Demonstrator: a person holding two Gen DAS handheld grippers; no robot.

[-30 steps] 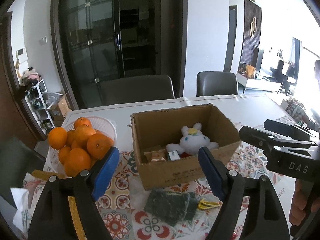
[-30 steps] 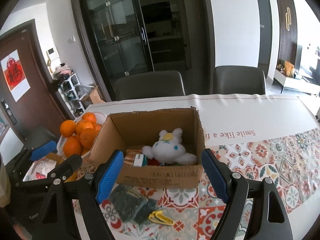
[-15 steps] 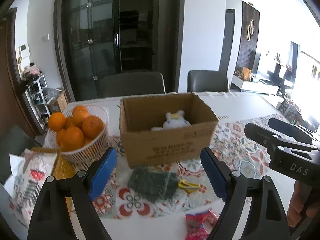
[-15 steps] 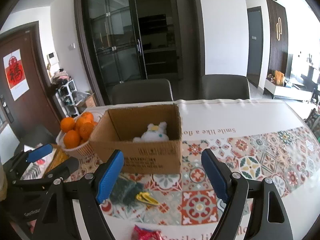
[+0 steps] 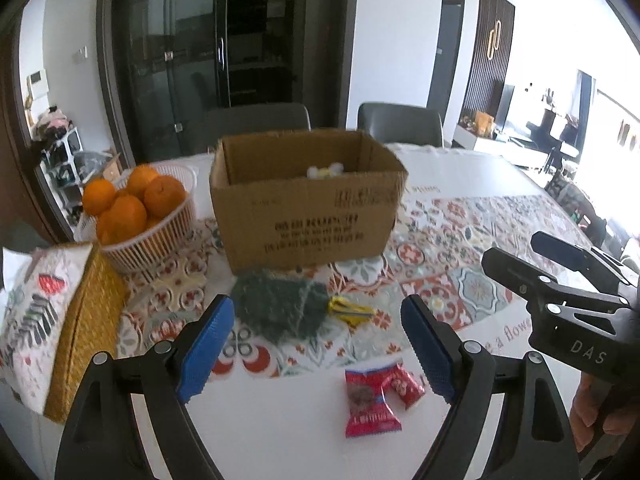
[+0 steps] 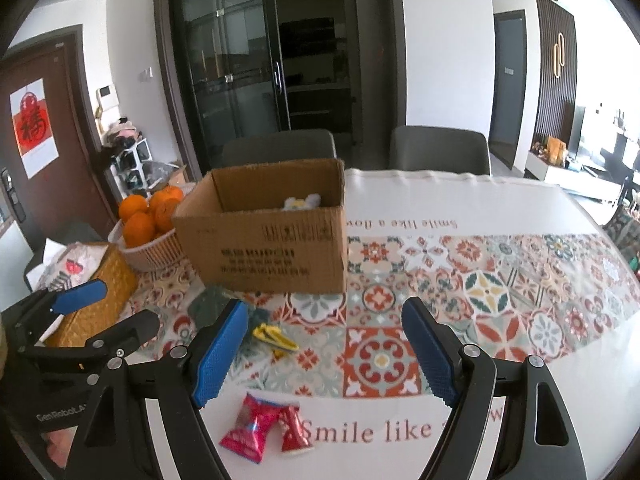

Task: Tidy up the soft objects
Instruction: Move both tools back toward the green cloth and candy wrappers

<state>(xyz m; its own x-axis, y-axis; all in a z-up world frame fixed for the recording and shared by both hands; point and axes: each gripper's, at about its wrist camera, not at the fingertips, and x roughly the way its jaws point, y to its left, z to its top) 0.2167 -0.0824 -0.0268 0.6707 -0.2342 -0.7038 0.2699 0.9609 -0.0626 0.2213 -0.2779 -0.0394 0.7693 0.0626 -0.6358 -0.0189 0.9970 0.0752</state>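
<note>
Both claws wide open, nothing held. Left gripper (image 5: 316,344) hovering over the near table edge, blue pads spread either side of the green scrubby cloth (image 5: 278,310). Right gripper (image 6: 324,354) just to the right, jaws equally spread, empty.

Cardboard box (image 5: 306,216) sitting mid-table, far side of the cloth. White plush toy (image 5: 325,171) already down inside, only its top peeking over the rim. Green cloth out on the patterned table runner (image 6: 480,292), just near of the box, with a yellow clip (image 5: 350,308) touching its right edge. Red snack packets (image 5: 376,396) nearest of all, on the bare white strip of table (image 5: 280,432).

Risks from here, by the look of it: cloth lying flat and limp, so a shallow pinch likely to slide off or lift one corner only. Yellow clip snug against it, easily dragged along or flicked away. Grippers close together on the near side, so reaching for the same item could knock fingers. Basket of oranges (image 5: 142,216) close on the box's left, tissue box (image 5: 60,320) nearer still: a wide leftward swing could clip either. Light, mostly empty box liable to skid if bumped at the rim during a drop.
</note>
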